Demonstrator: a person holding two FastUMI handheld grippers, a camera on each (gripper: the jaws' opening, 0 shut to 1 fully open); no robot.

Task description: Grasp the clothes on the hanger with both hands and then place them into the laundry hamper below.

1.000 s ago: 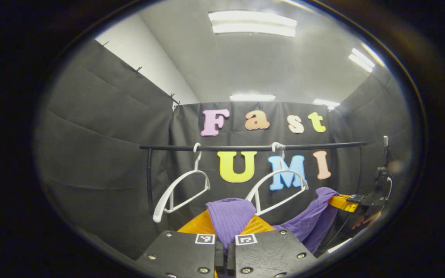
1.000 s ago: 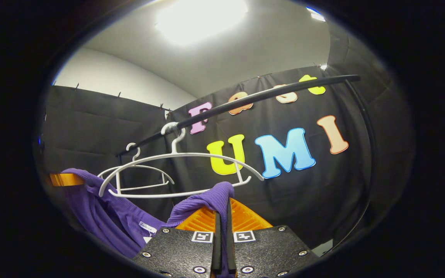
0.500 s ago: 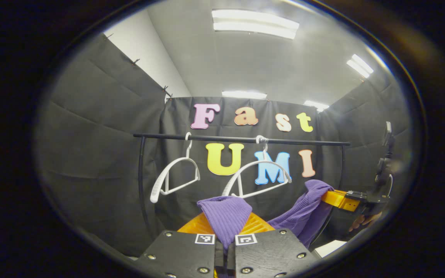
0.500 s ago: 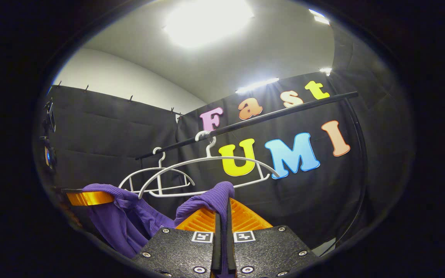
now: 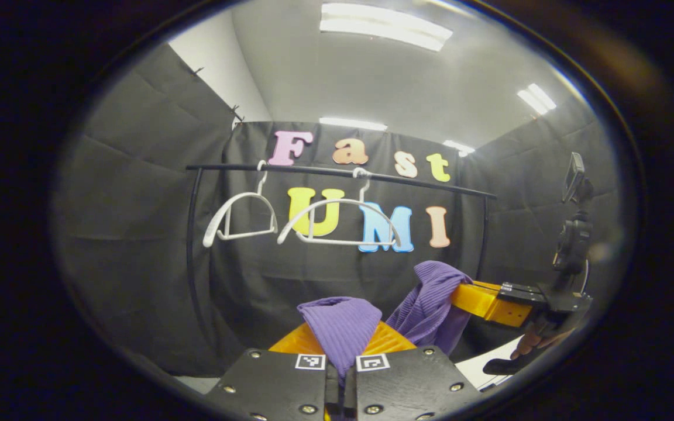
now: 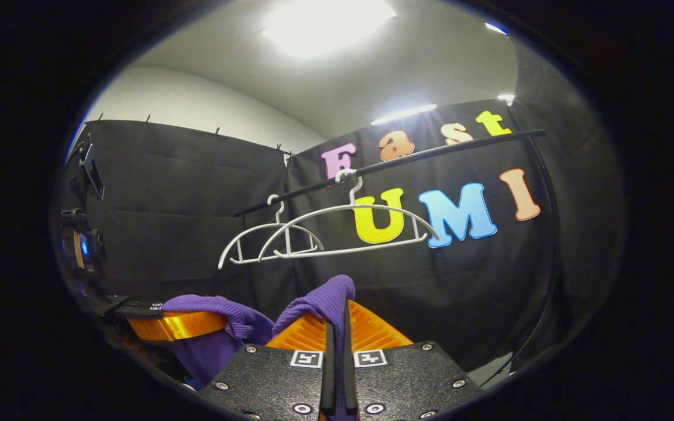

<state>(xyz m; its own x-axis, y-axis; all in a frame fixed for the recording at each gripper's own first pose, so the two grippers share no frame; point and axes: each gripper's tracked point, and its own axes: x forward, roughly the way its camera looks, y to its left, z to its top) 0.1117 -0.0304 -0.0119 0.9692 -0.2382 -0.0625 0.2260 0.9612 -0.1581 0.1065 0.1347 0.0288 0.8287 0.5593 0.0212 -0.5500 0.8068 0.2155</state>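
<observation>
A: Left gripper view, item one: left gripper [image 5: 340, 386], black blocks with orange ribbed fingers [image 5: 299, 342], closed on a fold of the purple ribbed knit garment [image 5: 343, 327].

B: Item two?

A: The right gripper [image 5: 460, 295], farther off to the right, its orange fingers pinching another fold of the garment; a hand [image 5: 533, 342] holds it from below. Both white plastic hangers [image 5: 340, 222] hang bare on the black metal rail [image 5: 337, 172], well above the cloth.

B: Right gripper view?

A: Right gripper's own orange fingers [image 6: 366, 330] pressed together on a purple fold [image 6: 322, 301]. Left gripper [image 6: 176, 324] low at the left, cloth draped over its orange finger. Hangers [image 6: 325, 234] and rail [image 6: 407, 161] above.

B: Hamper?

A: Not entered; it lies below what these views take in.

B: Risks?

A: Each grip likely holds a thin fold only; knit could slide out if the hands draw apart and tension it. Lowering unseen, slack cloth may hang over the hamper's rim instead of inside. Uneven release would leave it dangling from one gripper.
</observation>
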